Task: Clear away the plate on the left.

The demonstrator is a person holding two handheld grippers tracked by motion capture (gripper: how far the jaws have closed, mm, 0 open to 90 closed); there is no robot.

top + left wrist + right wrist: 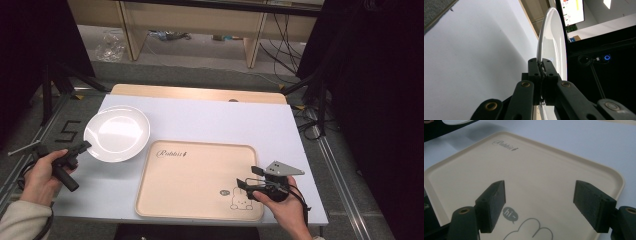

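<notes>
A white plate lies on the white table top at the left. My left gripper is shut on the plate's near-left rim; in the left gripper view the rim of the plate runs edge-on between the closed pads of the left gripper. A beige tray with a rabbit drawing lies to the right of the plate. My right gripper hovers over the tray's near-right corner, jaws wide apart. In the right gripper view the right gripper has nothing between its pads above the tray.
The table has bare room behind the tray and plate. A wooden board edges its far side. Dark curtains, tripod legs and cables stand around the table on the floor.
</notes>
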